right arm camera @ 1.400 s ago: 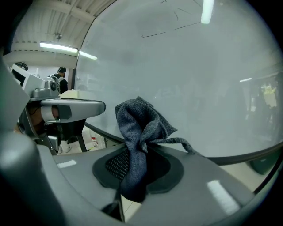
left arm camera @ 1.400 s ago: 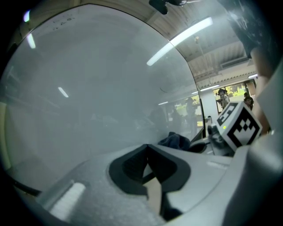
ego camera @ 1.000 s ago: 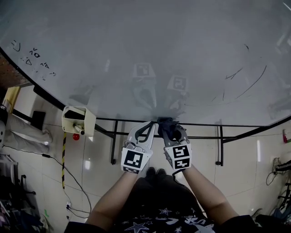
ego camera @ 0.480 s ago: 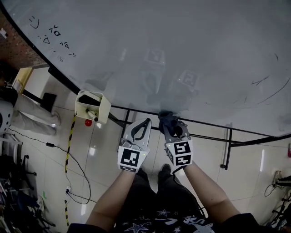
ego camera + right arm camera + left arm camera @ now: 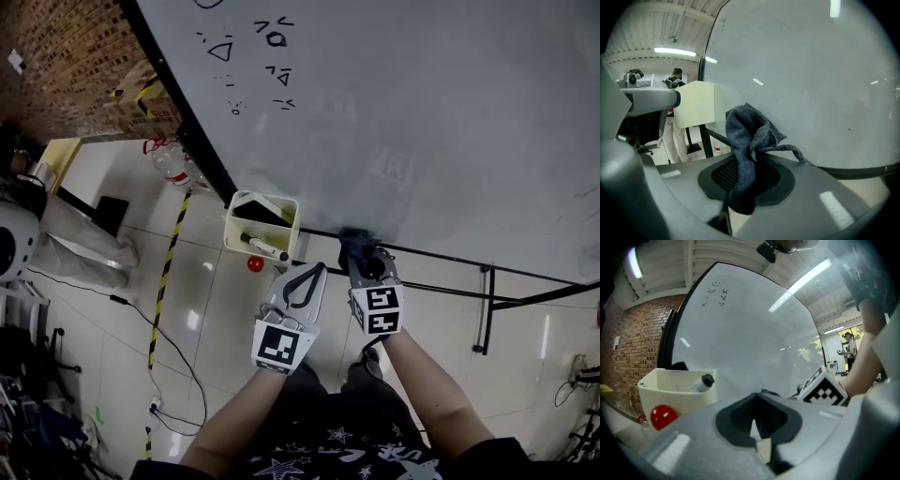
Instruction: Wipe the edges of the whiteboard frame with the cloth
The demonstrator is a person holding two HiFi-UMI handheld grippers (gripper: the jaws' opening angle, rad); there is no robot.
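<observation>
The whiteboard (image 5: pixel 422 122) fills the upper part of the head view, with a black frame (image 5: pixel 441 253) along its lower edge and left side. My right gripper (image 5: pixel 361 253) is shut on a dark grey-blue cloth (image 5: pixel 747 154) (image 5: pixel 354 242), which rests against the bottom frame edge. The frame (image 5: pixel 862 171) runs behind the cloth in the right gripper view. My left gripper (image 5: pixel 305 272) hangs just below the frame, to the left of the right one, jaws together and empty (image 5: pixel 757 427).
A cream marker tray (image 5: pixel 262 225) (image 5: pixel 675 390) with markers hangs on the frame just left of my grippers; a red round thing (image 5: pixel 254 264) sits under it. Black stand legs (image 5: pixel 487 309), a brick wall (image 5: pixel 66 66) and cables on the tiled floor lie around.
Both grippers have shifted left along the bottom frame toward the marker tray, the cloth still on the edge. The board's left side and brick wall have come into sight.
</observation>
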